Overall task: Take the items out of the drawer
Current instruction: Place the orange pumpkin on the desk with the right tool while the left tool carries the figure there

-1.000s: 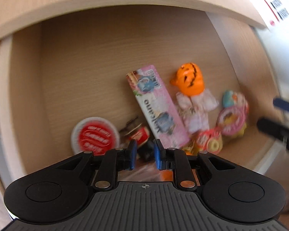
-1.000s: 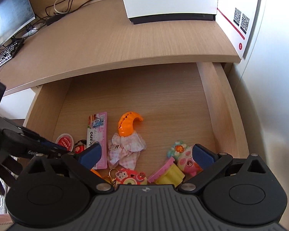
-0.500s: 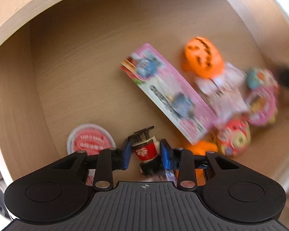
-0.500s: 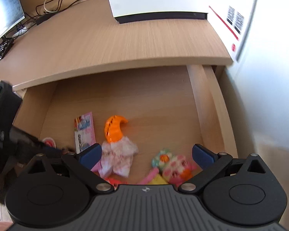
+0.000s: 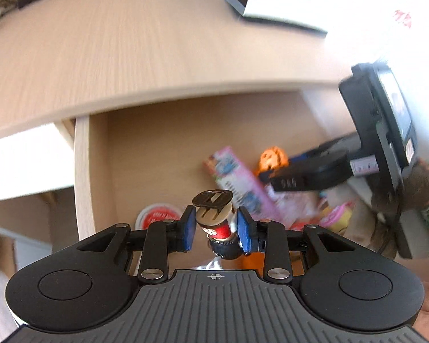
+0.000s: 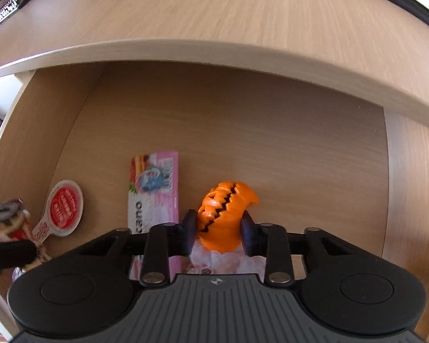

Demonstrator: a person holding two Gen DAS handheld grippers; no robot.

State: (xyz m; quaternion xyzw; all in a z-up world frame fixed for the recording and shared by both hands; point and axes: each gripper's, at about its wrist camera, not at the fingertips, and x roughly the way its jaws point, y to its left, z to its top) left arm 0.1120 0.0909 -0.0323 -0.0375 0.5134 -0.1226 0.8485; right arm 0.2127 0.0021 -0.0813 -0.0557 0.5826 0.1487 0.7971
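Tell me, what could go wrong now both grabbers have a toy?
The small figurine sits between the left gripper's pad tips; it might slip out. The right gripper, jaws just closing, pinches only the curved pumpkin head; its pink cloth body could drag the pink packet.

Drawer (image 6: 397,200) rear floor bare, desktop edge (image 6: 214,48) overhanging, pink packet (image 6: 154,197) beside pumpkin toy (image 6: 223,217)

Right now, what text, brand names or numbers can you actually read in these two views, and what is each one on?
"cano": end of a word on the pink packet; its start is hidden behind the right gripper.
"946" or similar: pale digits on the right gripper's black body, left wrist view; blurred, uncertain.
Red round lid: white lettering, too small to read.
Figurine in the left gripper: no readable text.
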